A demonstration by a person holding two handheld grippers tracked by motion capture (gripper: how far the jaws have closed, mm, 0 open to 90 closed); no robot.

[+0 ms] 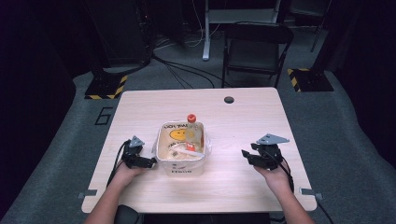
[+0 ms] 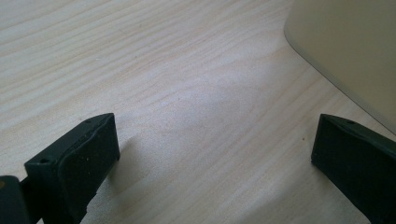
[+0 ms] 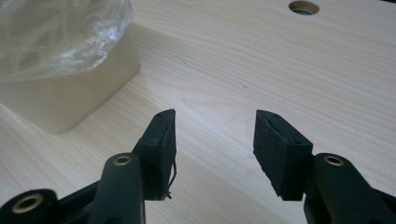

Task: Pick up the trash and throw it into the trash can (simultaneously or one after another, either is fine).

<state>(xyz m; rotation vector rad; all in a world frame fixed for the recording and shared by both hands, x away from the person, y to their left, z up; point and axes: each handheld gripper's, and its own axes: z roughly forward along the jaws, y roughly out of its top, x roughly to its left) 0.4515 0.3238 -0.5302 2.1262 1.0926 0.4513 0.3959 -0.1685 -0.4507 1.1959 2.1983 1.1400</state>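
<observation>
Two tongs sit low over the bench [image 1: 243, 186], one on each side of a cream tub [image 1: 181, 165]. The left tongs [image 1: 152, 162] are wide apart with nothing in them, just beside the tub's left wall. The right tongs [image 1: 244, 155] are apart too and hold nothing, a bit away from the tub's right side. The tub stands near the middle of the bench. Inside it are a pouch with a red cap [image 1: 194, 130], a yellow smiley face [image 1: 177, 134] and crinkly clear plastic [image 3: 60, 32].

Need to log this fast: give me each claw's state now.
Left claw: open, empty, beside the tub.
Right claw: open, empty, over bare table.
</observation>
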